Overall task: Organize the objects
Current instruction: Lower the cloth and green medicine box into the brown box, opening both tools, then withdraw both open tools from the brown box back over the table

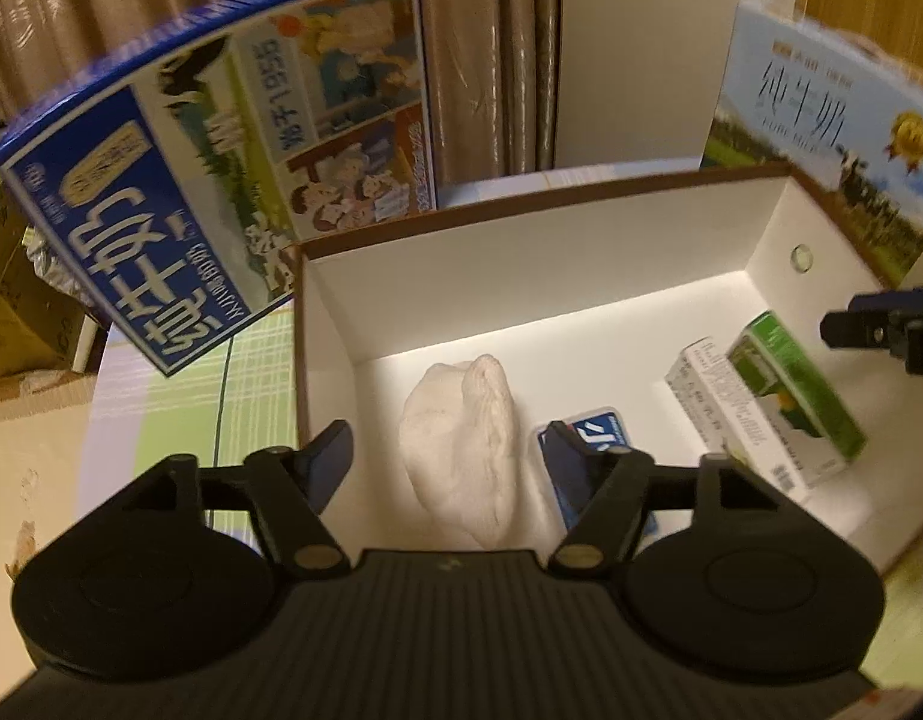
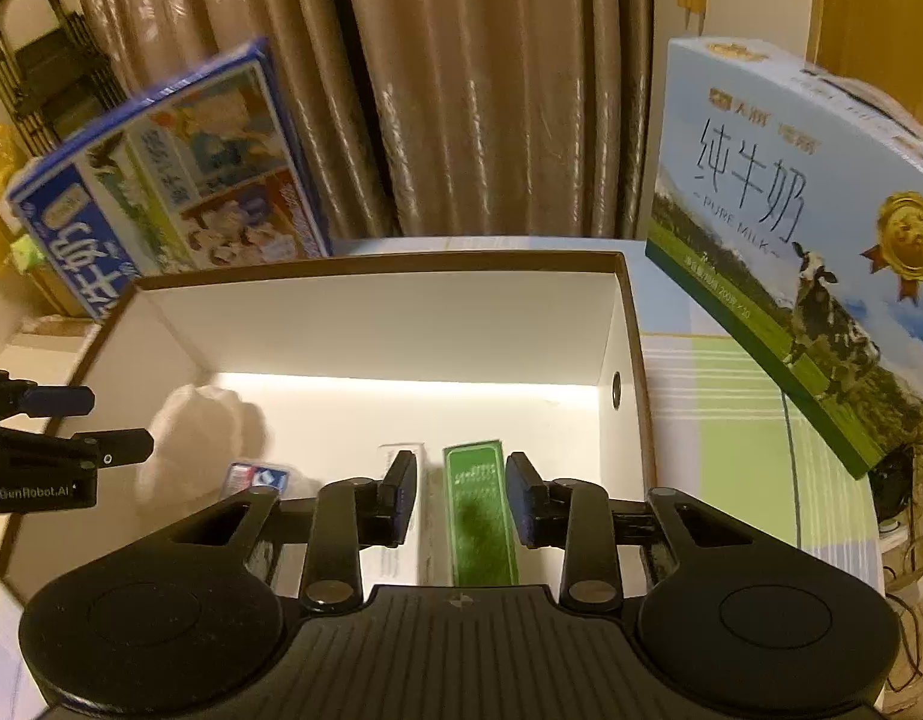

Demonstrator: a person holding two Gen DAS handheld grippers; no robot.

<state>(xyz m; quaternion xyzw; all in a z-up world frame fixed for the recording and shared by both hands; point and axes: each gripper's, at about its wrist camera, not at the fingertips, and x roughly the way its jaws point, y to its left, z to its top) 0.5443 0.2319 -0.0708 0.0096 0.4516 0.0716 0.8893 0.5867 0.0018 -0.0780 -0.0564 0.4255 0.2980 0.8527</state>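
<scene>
Left gripper [image 1: 446, 450] is hovering with jaws apart over a white bundle [image 1: 461, 450] in the box [image 1: 521, 240]; right gripper [image 2: 459, 495], slightly parted, is straddling a green carton [image 2: 479, 516] without pressing it.

left gripper [image 1: 449, 456] fingers apart, right gripper [image 2: 461, 495] narrower

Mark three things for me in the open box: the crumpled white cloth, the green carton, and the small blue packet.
white cloth [image 1: 461, 450], left wrist view, middle of the bundle.
green carton [image 2: 482, 516], right wrist view, top face between the claw's fingers.
blue packet [image 1: 605, 429], left wrist view, upper printed face.
</scene>
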